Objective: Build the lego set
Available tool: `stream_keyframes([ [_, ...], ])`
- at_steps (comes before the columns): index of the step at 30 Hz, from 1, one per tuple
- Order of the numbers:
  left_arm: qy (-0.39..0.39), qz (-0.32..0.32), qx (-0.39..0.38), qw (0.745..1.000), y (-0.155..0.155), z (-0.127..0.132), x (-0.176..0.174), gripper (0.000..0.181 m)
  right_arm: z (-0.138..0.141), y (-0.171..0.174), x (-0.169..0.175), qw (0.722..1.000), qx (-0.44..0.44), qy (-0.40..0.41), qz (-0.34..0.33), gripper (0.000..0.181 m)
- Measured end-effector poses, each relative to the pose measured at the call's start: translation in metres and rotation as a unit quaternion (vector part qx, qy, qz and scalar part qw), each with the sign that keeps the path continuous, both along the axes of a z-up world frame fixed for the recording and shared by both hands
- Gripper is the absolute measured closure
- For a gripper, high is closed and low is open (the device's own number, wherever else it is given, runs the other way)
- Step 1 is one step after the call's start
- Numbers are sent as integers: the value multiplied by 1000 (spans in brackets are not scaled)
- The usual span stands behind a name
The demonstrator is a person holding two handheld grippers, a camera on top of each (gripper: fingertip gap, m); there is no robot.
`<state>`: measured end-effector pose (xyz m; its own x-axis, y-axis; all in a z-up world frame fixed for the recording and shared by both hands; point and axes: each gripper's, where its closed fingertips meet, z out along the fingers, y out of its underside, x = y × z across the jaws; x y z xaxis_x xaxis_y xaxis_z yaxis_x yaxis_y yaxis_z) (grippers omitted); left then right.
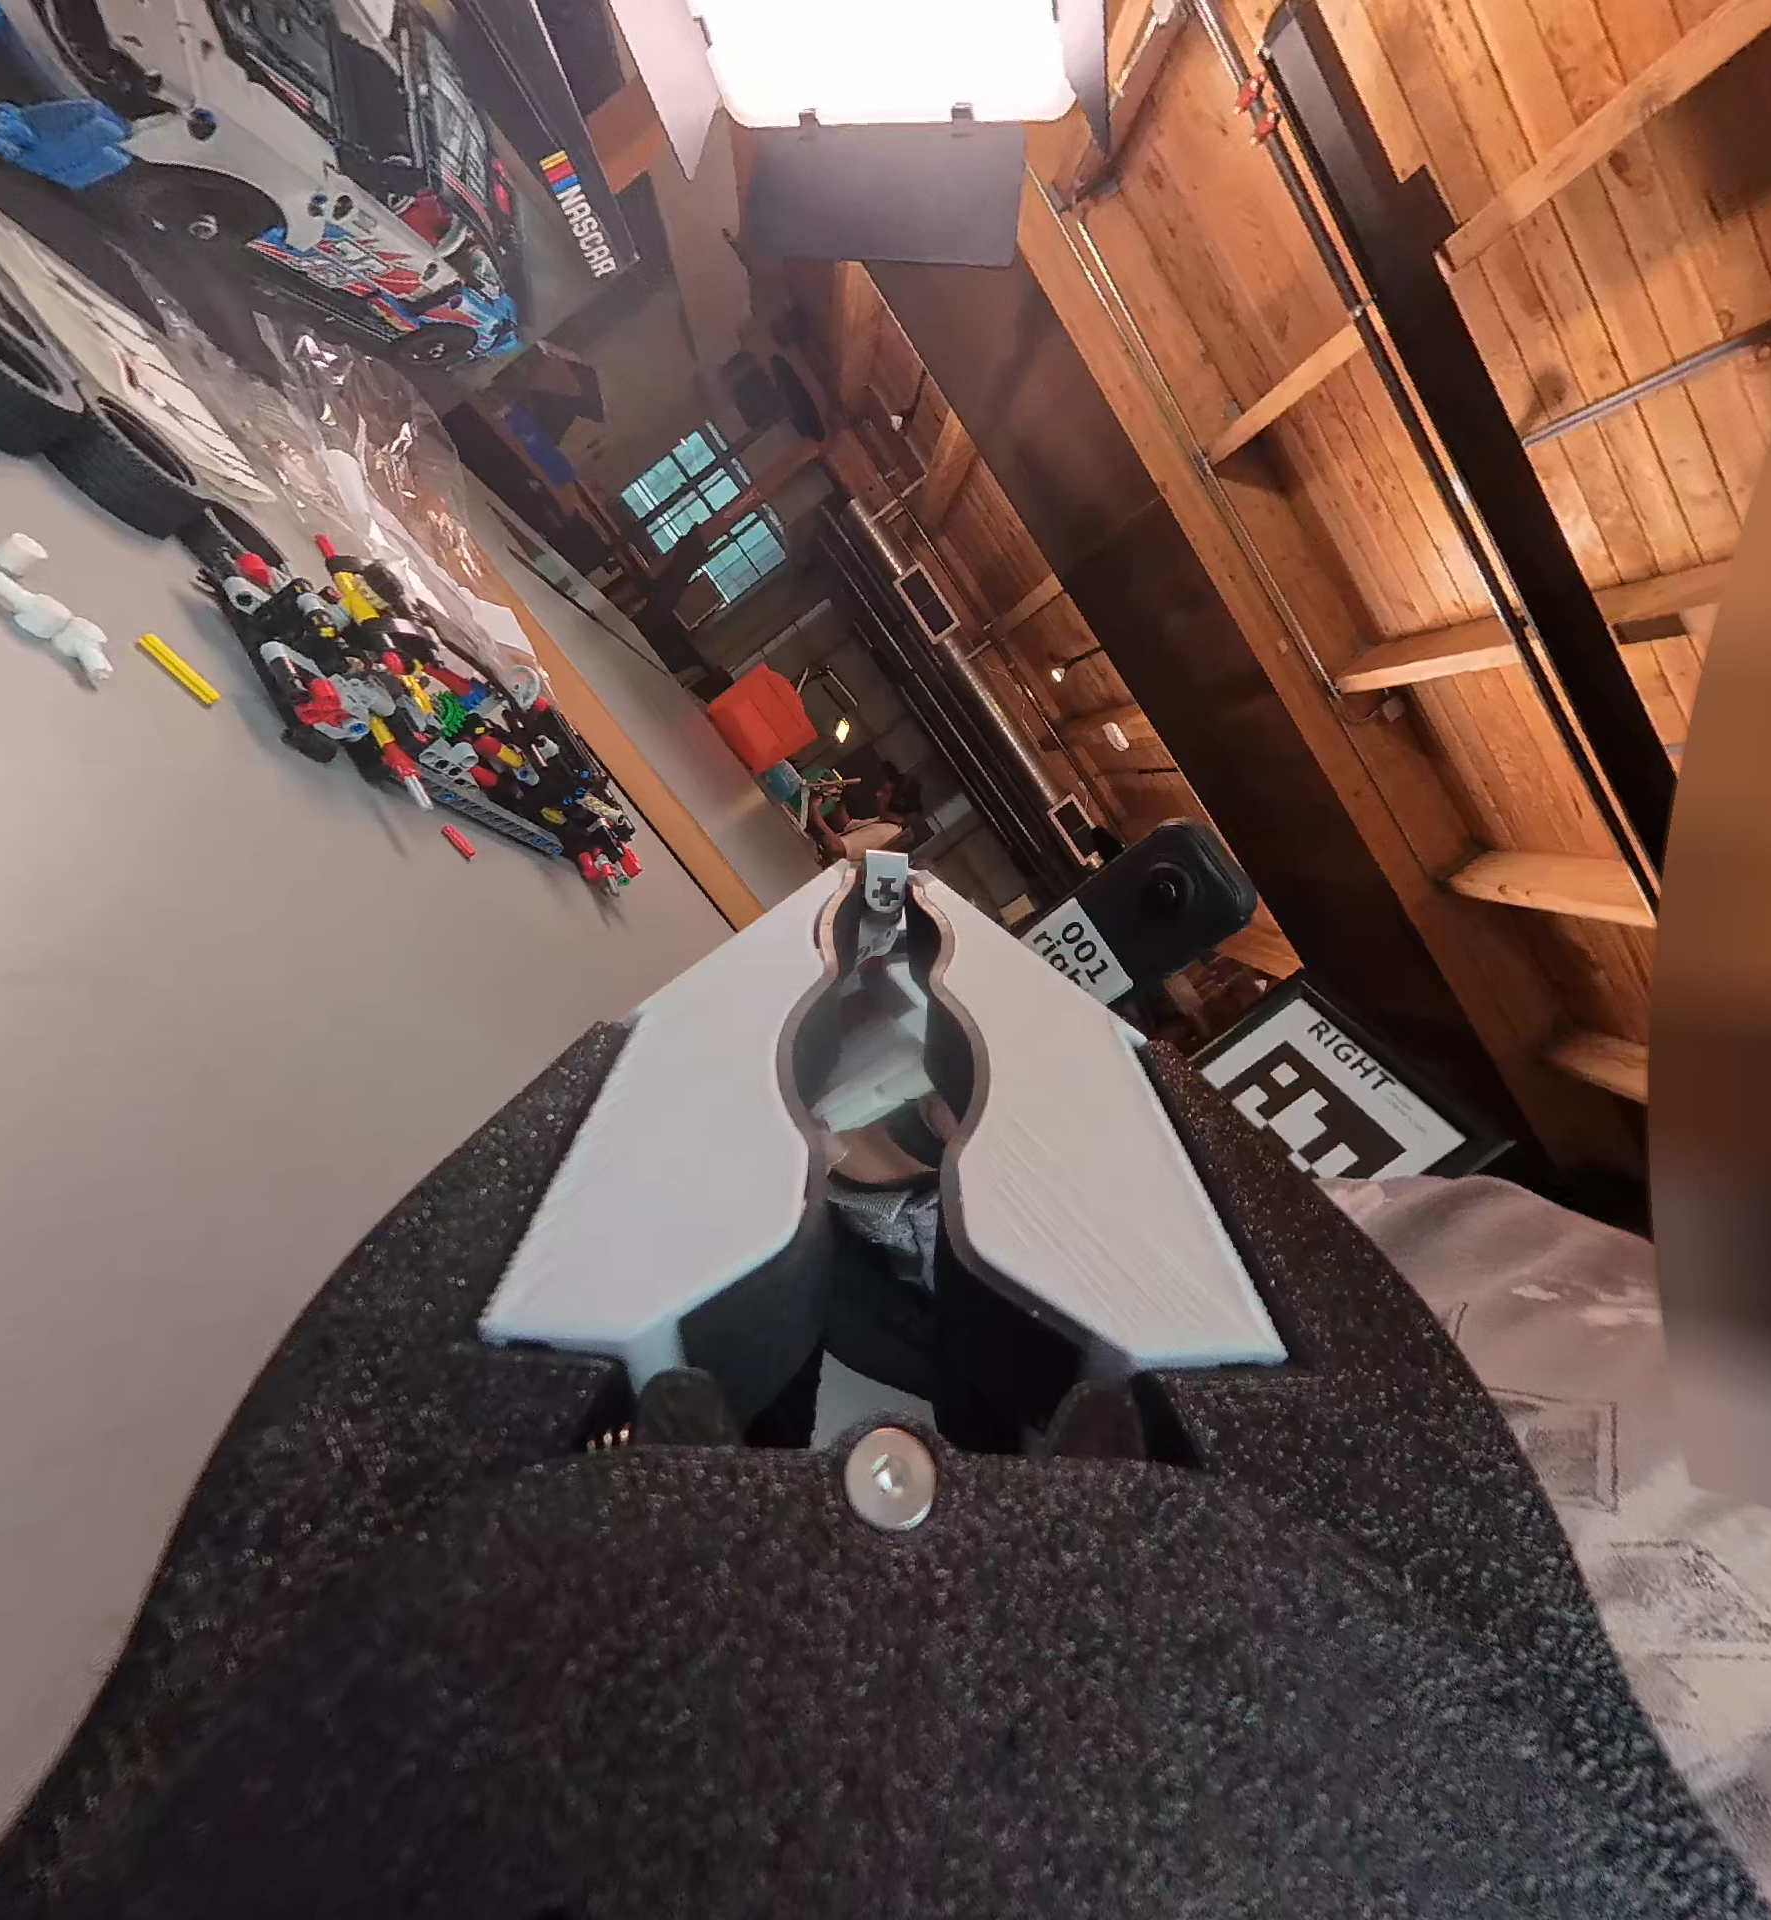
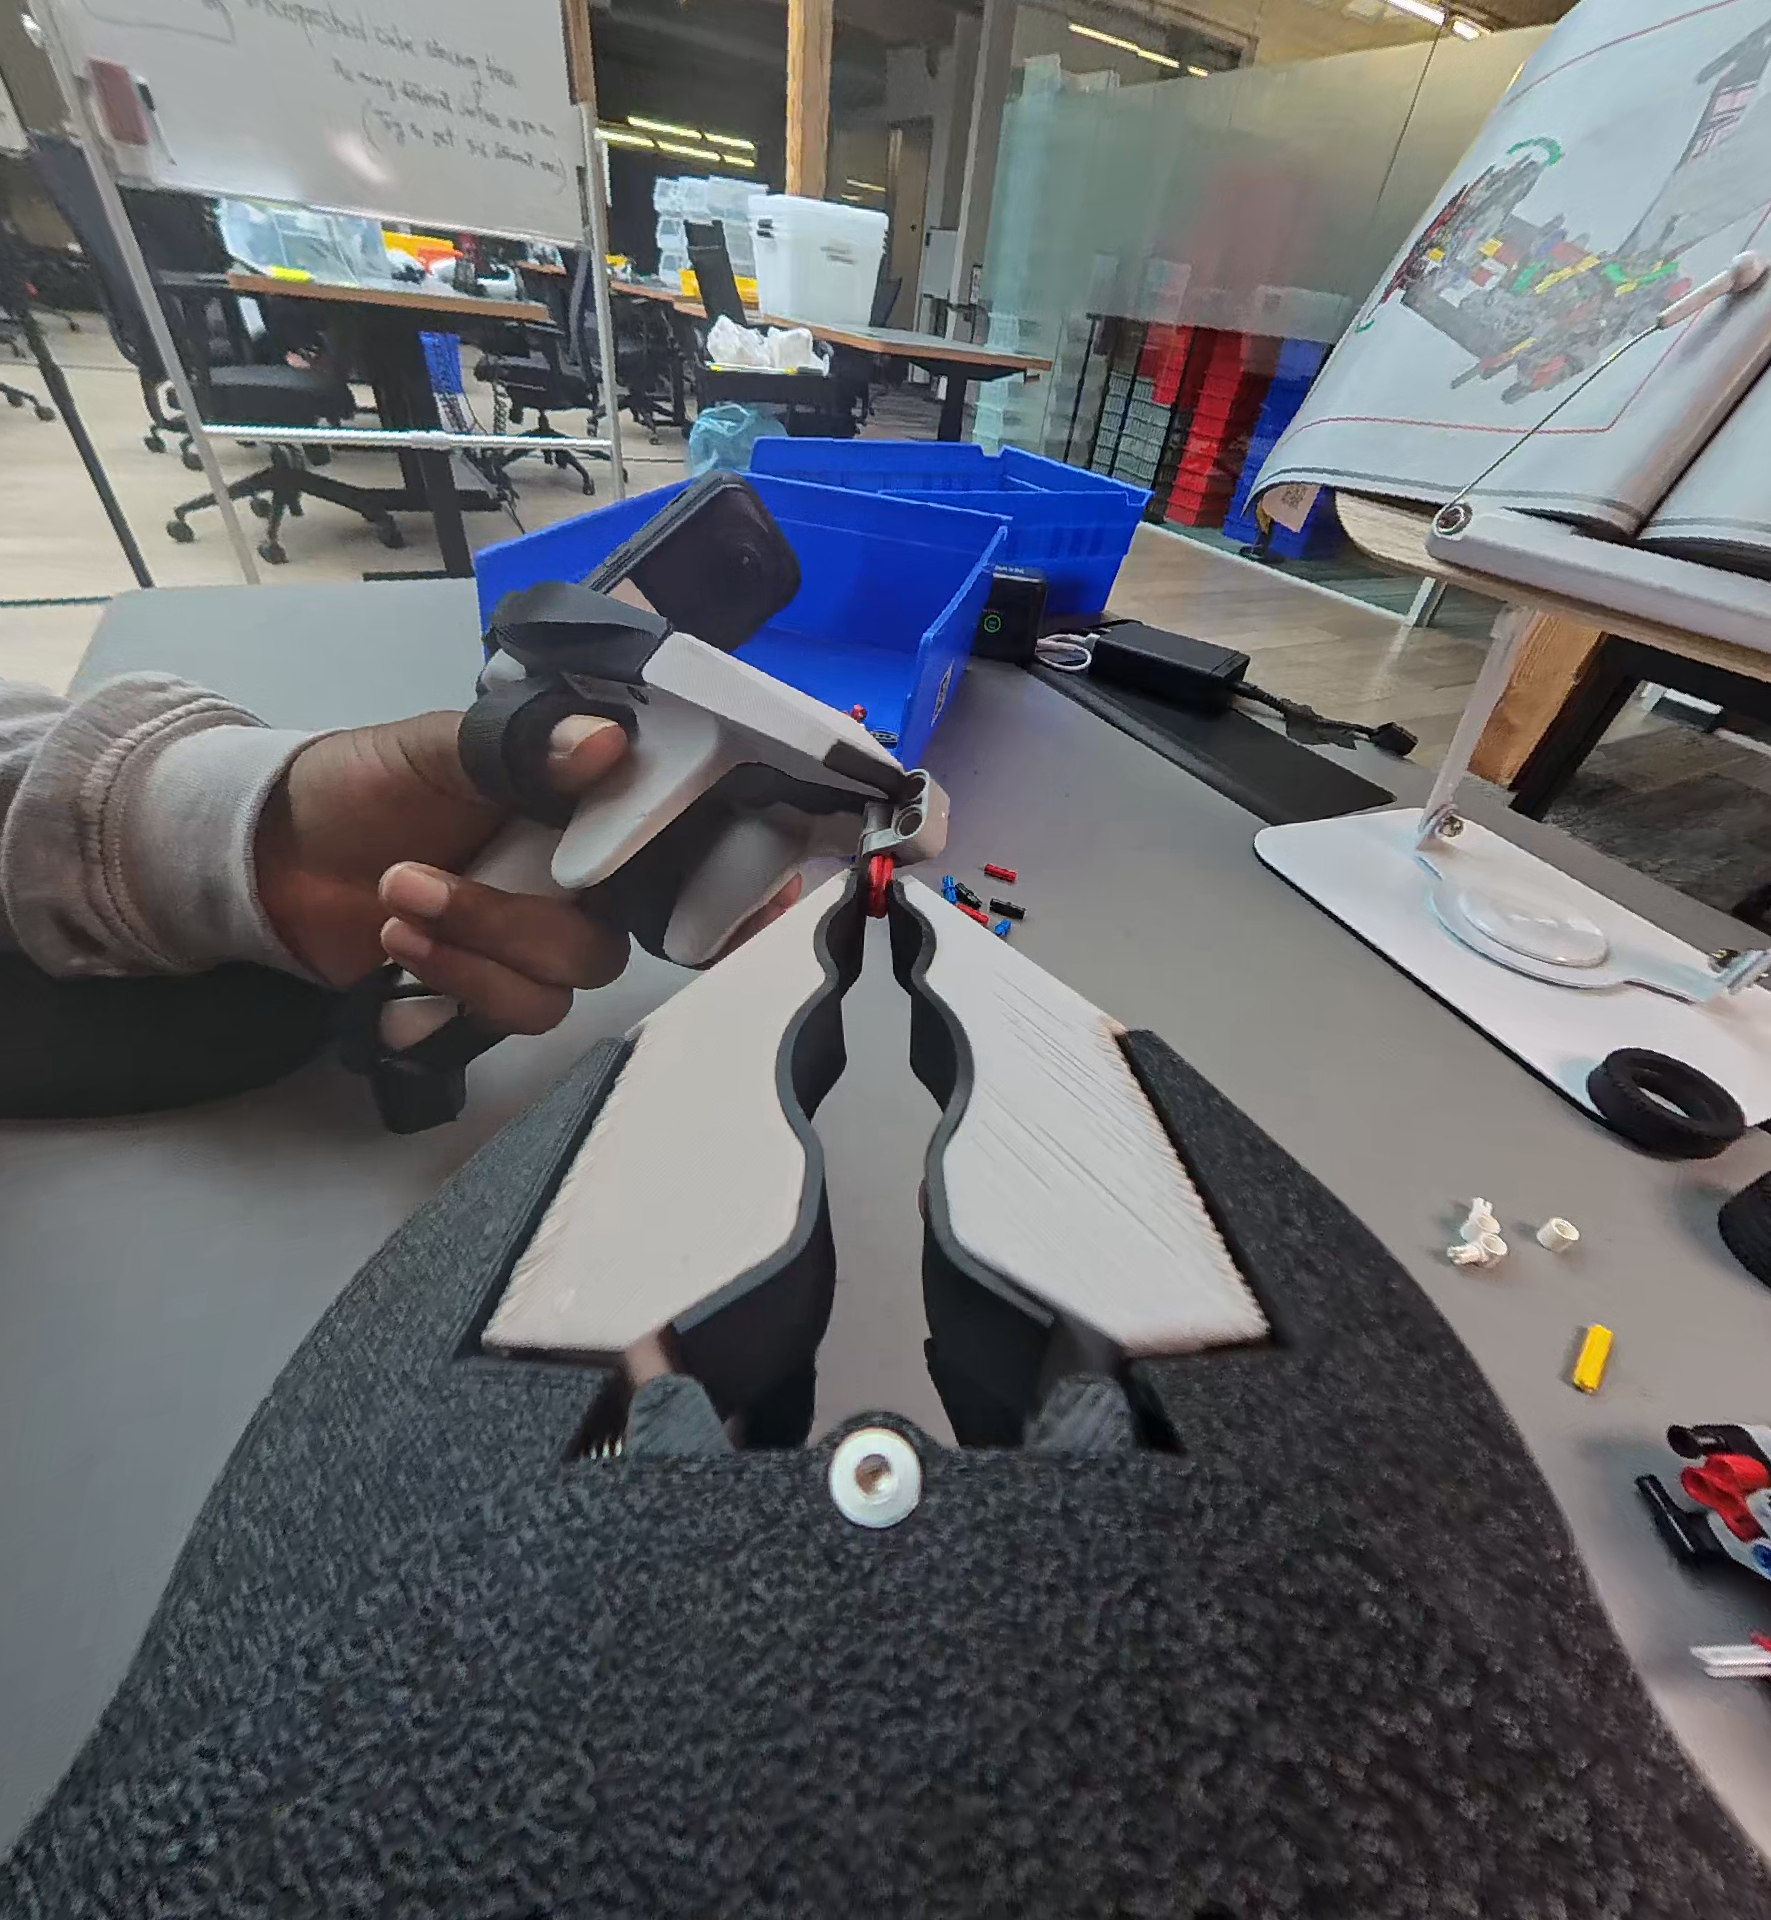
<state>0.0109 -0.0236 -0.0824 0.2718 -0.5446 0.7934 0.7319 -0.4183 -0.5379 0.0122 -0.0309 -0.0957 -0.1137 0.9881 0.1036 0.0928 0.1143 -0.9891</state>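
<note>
My left gripper [image 1: 886,891] is shut on a small grey lego connector [image 1: 883,885], held in the air and tilted. In the right wrist view the same left gripper [image 2: 912,805], held by a hand [image 2: 424,831], grips that grey connector [image 2: 896,816]. My right gripper [image 2: 876,896] is shut on a small red lego piece [image 2: 877,883] that touches the grey connector from below. The partly built lego chassis [image 1: 424,707] lies on the grey table [image 1: 133,1039]; one end of it shows in the right wrist view [image 2: 1754,1517].
Blue bins [image 2: 860,582], a charger [image 2: 1161,665], loose red and blue pins [image 2: 985,904], black tyres [image 2: 1665,1101], white pieces [image 2: 1483,1242] and a yellow piece [image 2: 1590,1356] lie on the table. An instruction book on a stand [image 2: 1587,312] stands at the right. The set's box [image 1: 341,208], plastic bags, white pieces [image 1: 50,613]. Both grippers' tips are close together, under 4 cm apart.
</note>
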Motion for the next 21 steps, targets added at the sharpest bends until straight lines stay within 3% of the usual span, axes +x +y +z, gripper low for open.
stream_keyframes([
  [3,59,-33,27,997,-8,3,8,169,2,-3,6,1000,0,-2,23,181],
  [11,229,-54,48,971,-20,-1,14,177,5,-14,15,998,13,-1,64,181],
  [15,204,15,60,977,-21,18,-36,178,-1,12,29,998,19,-15,52,181],
  [18,245,-13,35,969,-20,-4,-25,177,-21,10,26,995,60,-57,58,181],
  [21,326,-36,-23,944,-13,-44,-12,177,-70,9,26,976,118,-169,75,181],
])
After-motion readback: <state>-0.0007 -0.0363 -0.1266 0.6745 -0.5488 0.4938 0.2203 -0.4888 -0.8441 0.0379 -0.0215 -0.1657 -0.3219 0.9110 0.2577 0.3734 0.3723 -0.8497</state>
